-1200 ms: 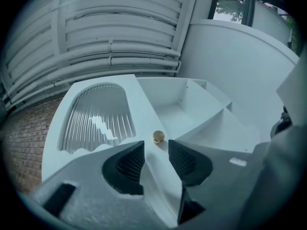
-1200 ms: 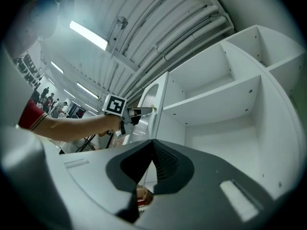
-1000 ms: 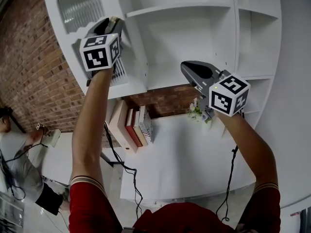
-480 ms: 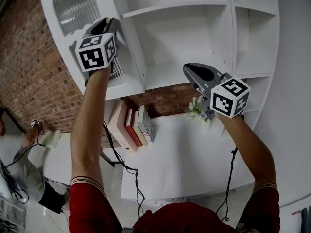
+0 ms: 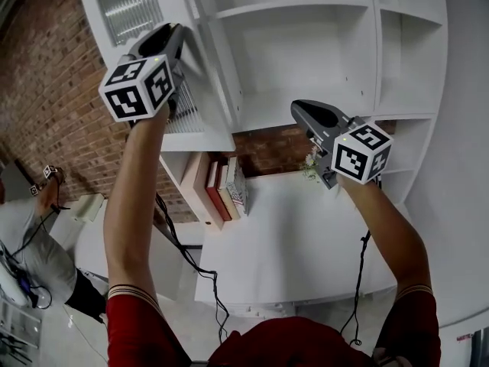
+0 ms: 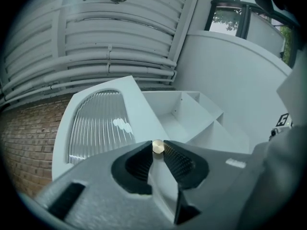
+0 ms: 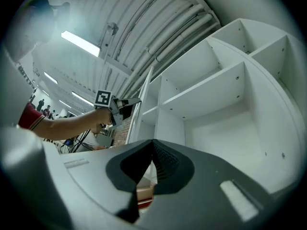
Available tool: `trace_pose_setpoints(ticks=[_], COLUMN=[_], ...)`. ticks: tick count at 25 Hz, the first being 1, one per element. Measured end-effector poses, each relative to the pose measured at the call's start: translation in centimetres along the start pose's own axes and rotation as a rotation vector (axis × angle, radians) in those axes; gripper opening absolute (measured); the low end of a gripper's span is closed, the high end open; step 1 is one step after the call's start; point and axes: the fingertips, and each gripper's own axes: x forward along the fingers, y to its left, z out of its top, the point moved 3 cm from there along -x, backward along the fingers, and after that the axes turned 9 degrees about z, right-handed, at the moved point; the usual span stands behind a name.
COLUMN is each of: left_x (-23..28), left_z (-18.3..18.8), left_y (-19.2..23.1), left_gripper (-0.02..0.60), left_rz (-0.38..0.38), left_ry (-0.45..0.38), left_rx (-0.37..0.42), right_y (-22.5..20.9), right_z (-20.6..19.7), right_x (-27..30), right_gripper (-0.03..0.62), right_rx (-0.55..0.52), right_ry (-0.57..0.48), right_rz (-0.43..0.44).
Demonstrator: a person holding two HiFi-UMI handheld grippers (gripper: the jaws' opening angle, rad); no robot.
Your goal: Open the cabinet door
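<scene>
left gripper (image 6: 158, 147): you hold it raised in your left hand at the cabinet door (image 5: 126, 10), upper left of the head view.
left fingers (image 6: 178, 160): they have just been closing and now stand partway closed. Both ribbed pads pinch the small brass knob (image 6: 158, 147) at their tips.
cabinet door: white, with an arched pane of ribbed glass. It stands swung out at an angle from the cabinet (image 5: 306, 52), at the upper left of the head view.
knob: near the door's free edge, clamped between your left fingers at the centre of the left gripper view.
right gripper (image 7: 152, 143): centre right in the head view, held up before the open white shelves (image 7: 211, 90) and touching nothing.
right fingers (image 7: 165, 166): closed tip to tip, with nothing between them.
below the cabinet: books (image 5: 225, 189) stand upright on the white table (image 5: 306, 243), against the brick wall (image 5: 46, 105). A small plant (image 5: 309, 170) shows just beside your right gripper, mostly hidden.
lower left of the head view: another person (image 5: 30, 243), seen only in part.
</scene>
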Motion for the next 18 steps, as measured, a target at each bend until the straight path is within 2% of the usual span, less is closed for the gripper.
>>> trace_pose_setpoints(ticks=[10,18], left_x=[-6.9,-12.2], left_z=[3.2,5.4], left_y=[2.4,5.8], left_gripper=[0.078,0.086], left_rz=[-0.067,-0.066], left_ry=[-0.046,-0.089], left_rx=[-0.104,-0.108], right_y=[3.7,5.9], right_z=[0.4,0.9], right_x=[2.4,3.5], right_gripper=[0.012,0.012], right_rx=[-0.005,-0.009], right_ry=[-0.037,-0.033], right_rz=[0.057,0.074])
